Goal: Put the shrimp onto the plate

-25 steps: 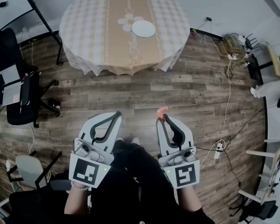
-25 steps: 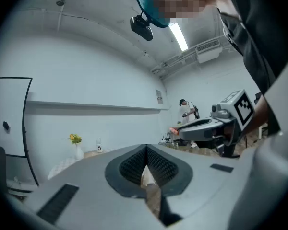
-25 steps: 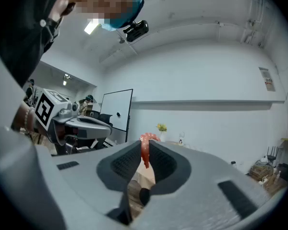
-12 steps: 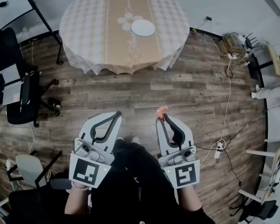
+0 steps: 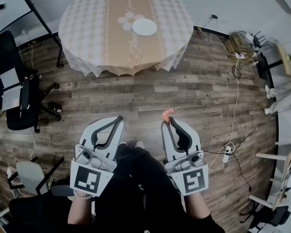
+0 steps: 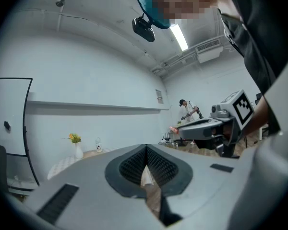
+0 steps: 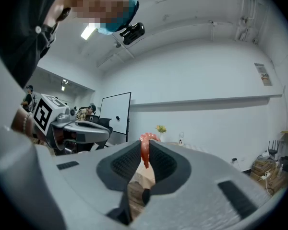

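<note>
Right gripper (image 5: 168, 123): fingers clenched on the shrimp (image 5: 168, 114), its tail standing above the tips, probably so it can drop cleanly; left gripper (image 5: 119, 120): fingers closed on nothing, idle alongside; plate (image 5: 144, 27) lies on the round bench (image 5: 87, 28), well ahead across bare floor (image 5: 184, 89); chair (image 5: 19, 96) left and cables (image 5: 235, 96) right leave the middle open.

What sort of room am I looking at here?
Probably a lab or office workspace staged as a dining corner: a round table in checked cloth, a black office chair, and tangled cables on a wooden plank floor.
</note>
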Demonstrator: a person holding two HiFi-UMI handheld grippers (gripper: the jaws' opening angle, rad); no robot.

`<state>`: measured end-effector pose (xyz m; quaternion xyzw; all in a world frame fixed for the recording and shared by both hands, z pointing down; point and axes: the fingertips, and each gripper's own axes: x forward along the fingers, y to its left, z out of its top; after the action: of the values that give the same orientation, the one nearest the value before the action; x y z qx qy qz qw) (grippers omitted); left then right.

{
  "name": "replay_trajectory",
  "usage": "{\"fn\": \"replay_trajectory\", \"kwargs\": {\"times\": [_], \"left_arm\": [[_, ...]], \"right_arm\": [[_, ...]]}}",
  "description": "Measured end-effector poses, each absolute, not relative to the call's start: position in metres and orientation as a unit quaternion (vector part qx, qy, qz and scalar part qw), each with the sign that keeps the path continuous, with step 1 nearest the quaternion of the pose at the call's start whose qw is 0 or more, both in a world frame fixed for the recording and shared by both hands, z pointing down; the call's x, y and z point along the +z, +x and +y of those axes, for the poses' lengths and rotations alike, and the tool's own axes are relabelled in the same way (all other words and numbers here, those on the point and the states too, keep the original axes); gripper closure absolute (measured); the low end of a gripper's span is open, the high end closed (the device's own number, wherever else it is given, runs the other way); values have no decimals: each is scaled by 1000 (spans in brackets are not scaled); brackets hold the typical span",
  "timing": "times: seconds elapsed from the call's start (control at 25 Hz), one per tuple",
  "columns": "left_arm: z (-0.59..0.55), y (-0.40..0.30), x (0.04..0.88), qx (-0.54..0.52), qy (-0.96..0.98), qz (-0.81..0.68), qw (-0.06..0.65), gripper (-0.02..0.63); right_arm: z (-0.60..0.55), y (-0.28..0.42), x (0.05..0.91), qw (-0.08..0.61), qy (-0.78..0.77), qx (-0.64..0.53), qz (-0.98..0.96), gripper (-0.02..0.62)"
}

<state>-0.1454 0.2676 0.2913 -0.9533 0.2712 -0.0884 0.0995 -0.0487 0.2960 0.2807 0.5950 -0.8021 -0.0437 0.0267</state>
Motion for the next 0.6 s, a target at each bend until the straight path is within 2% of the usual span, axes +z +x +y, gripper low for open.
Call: {"fn": "replay_trajectory", "kwargs": {"times": [0.6], "left_arm": [[281,-120,287,-91,-947,294,95,606]], "right_arm": [[311,-24,283,46,569,-48,-820,557]]}}
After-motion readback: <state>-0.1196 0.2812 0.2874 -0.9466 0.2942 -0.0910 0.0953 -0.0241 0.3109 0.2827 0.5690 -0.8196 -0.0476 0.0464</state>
